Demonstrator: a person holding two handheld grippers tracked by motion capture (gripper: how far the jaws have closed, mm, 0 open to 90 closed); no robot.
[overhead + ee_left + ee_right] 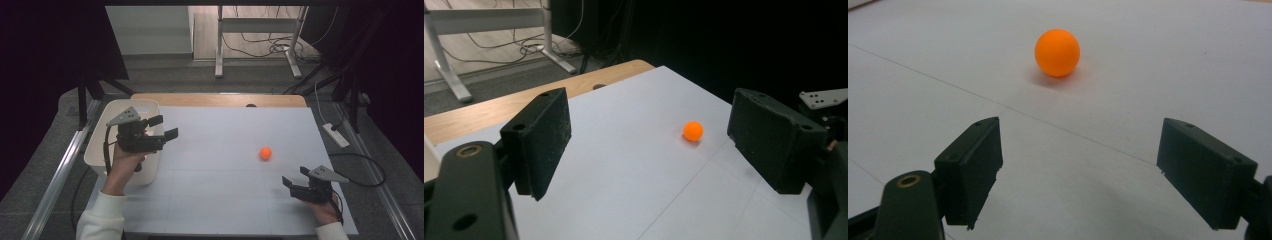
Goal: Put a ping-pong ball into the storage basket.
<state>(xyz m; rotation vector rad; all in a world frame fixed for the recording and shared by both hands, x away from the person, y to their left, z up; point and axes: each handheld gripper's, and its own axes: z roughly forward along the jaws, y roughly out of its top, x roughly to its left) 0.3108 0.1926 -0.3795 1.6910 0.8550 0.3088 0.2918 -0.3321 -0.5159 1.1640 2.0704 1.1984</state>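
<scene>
Both sides of the room fall away into darkness, so whatever stands there cannot be made out. The person is cut off at the near edge: two forearms in white sleeves and two hands are what can be seen. The left hand covers part of the white bin (pixel 102 131) at the table's left edge, and the bin's inside is hard to read.

The table (pixel 220 200) is covered by a pale white sheet with faint fold lines; a strip of bare wood shows along its far edge. Beyond it lie grey floor, the white legs of another desk and a tangle of loose cables. A white power strip (pixel 335 135) lies on the floor to the right.

One orange ball (pixel 265 153) rests on the sheet, right of centre, touching nothing.

There are two grippers. The left gripper (pixel 166 127) is held above the bin's inner rim, pointing towards the ball, its jaws wide apart and empty. The right gripper (pixel 294 179) sits near the table's front right corner, jaws also apart and empty, with the ball a little way ahead of them.
</scene>
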